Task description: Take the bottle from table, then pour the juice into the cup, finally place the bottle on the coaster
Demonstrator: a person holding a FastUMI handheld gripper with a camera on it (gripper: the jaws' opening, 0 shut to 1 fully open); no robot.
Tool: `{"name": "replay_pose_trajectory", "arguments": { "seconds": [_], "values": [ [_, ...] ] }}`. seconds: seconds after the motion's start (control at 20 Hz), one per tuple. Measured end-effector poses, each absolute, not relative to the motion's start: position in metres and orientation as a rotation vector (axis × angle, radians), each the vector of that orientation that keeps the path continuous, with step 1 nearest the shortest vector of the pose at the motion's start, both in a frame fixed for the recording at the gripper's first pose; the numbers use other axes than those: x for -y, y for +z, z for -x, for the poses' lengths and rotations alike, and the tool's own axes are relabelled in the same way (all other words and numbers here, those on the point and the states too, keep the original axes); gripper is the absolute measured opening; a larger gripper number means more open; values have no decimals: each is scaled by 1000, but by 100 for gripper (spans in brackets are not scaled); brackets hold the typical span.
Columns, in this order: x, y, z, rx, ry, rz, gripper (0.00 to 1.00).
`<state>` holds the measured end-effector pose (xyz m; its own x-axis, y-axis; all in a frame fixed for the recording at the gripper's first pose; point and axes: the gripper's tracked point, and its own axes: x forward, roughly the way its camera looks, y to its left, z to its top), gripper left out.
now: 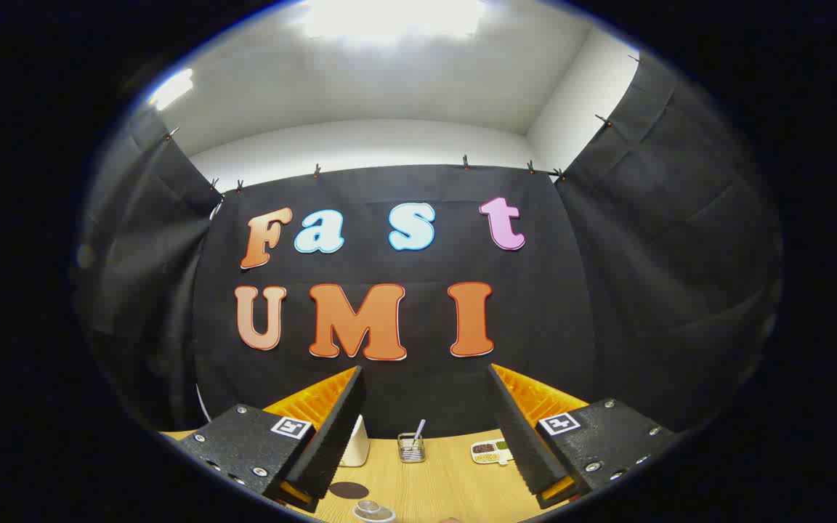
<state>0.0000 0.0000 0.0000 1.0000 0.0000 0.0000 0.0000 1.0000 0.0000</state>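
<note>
Gripper point(426, 428): black ridged fingers spread wide, grasping nothing | clear glass cup point(373, 511): low on the light wooden table point(440, 483), between the fingers | dark round coaster point(349, 489): just beyond the cup, near the left finger | white container point(356, 443), small wire holder point(411, 447), sectioned white tray point(490, 452): farther back.

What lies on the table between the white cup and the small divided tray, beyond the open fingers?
A small wire holder with something upright in it stands between the white cup and the divided tray, in the gripper view, beyond the open gripper.
</note>
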Motion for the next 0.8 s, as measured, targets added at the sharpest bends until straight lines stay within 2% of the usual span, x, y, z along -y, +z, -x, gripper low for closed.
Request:
{"name": "replay_pose_trajectory", "arguments": {
  "seconds": [0.8],
  "values": [
    [-15,8,1,-19,28,11,98]
  ]
}}
